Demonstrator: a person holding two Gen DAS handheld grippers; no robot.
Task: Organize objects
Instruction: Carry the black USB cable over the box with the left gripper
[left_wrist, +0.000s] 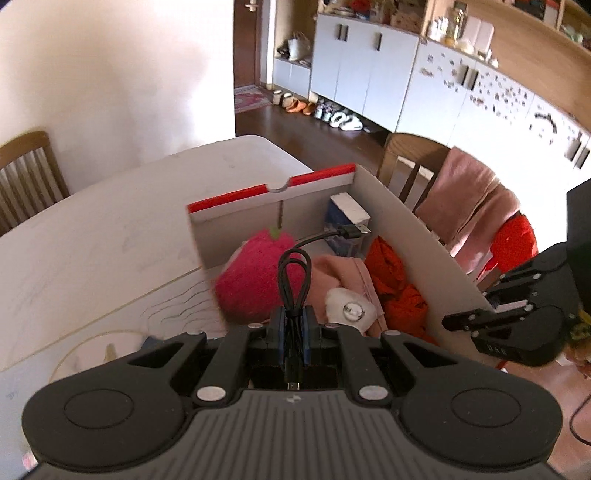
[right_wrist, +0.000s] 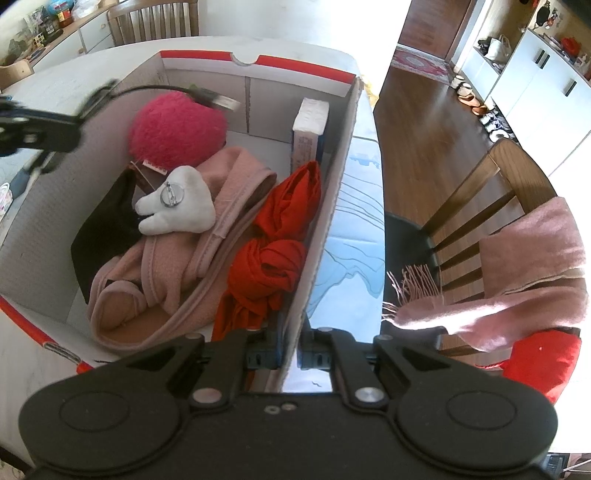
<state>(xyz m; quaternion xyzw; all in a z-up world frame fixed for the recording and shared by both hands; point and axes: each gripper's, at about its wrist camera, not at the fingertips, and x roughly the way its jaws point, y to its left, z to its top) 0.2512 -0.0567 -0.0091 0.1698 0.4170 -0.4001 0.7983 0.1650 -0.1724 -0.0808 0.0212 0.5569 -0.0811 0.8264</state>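
Pinching black cable (left_wrist: 293, 291) over box (left_wrist: 406, 236), left claw (left_wrist: 292, 332), right claw (right_wrist: 289, 354) clamped on box wall

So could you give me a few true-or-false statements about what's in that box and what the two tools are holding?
1. The left gripper is shut on a coiled black USB cable. True.
2. The right gripper holds the red cloth. False: its jaws clamp the cardboard box's side wall.
3. A pink strawberry plush lies in the box. True.
4. The white tooth-shaped plush sits on the table outside the box. False: it rests inside, on the pink garment.
5. A pink scarf hangs over a chair back. True.
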